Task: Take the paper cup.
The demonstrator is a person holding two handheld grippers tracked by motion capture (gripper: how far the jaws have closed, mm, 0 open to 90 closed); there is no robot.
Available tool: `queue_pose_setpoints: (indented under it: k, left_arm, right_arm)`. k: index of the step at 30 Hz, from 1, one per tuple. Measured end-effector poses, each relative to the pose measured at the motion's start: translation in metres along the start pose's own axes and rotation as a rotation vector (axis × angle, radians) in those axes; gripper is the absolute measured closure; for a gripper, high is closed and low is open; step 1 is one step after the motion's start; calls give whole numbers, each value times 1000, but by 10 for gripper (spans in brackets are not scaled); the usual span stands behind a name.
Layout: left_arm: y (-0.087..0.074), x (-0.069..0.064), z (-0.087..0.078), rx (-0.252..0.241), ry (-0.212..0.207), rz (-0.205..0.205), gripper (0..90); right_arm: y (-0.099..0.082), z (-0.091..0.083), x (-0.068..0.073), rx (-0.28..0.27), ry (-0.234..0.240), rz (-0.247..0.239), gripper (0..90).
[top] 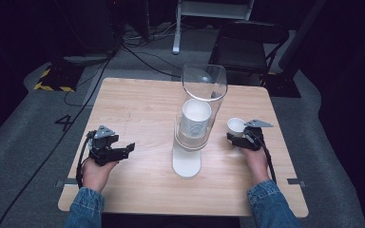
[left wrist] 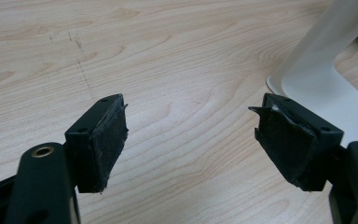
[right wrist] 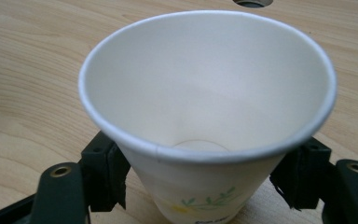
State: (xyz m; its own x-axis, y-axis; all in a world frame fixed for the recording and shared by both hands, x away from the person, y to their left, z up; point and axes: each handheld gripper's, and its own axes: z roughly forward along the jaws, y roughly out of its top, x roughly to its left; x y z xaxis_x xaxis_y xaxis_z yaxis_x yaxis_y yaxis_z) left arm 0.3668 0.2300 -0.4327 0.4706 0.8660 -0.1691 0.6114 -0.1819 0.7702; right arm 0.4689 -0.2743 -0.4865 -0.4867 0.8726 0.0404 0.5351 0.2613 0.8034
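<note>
On the wooden table (top: 138,109), right of centre, the right gripper (right wrist: 200,182) has its pads just off the paper cup (right wrist: 205,93), so widen fully before withdrawing, while the left gripper (left wrist: 191,140) idles, jaws apart and empty.

We see a light wooden desk (top: 138,109) with rounded corners standing on grey carpet (top: 24,128). At the desk's centre stands a tall clear dispenser tube (top: 203,88) on a white base (top: 186,164), leaning toward twelve o'clock, with a stack of white cups (top: 196,118) inside it. Beyond the desk, at about one o'clock, we find a dark folding chair (top: 247,45); near twelve o'clock stands a pale metal stand leg (top: 177,28). Black cables (top: 142,59) run over the floor at eleven o'clock, and yellow-and-black hazard tape (top: 47,80) lies at about ten o'clock.
</note>
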Motion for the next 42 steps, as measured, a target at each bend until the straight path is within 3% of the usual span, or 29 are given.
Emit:
queue_pose_setpoints:
  k: [5,11,19,25,31,37,42]
  left_arm:
    - [3,-1,3,1,-10,3,244]
    - [5,-3,7,4,-18,8,244]
    - [7,-5,10,7,-23,13,244]
    - [6,-4,4,8,-25,21,241]
    - [2,-8,-4,26,-20,52,236]
    - [-2,-16,-12,13,-34,73,235]
    - [-6,-25,-18,18,-55,105,235]
  right_arm:
    - [-2,0,1,34,-1,2,224]
    - [-3,-5,-2,26,12,20,165]
    - [0,-21,0,25,27,22,158]
    - [3,-40,1,-4,32,39,149]
    - [6,-58,3,-38,27,19,148]
    - [7,-77,12,-75,61,-4,147]
    - [4,-91,21,-100,118,-20,146]
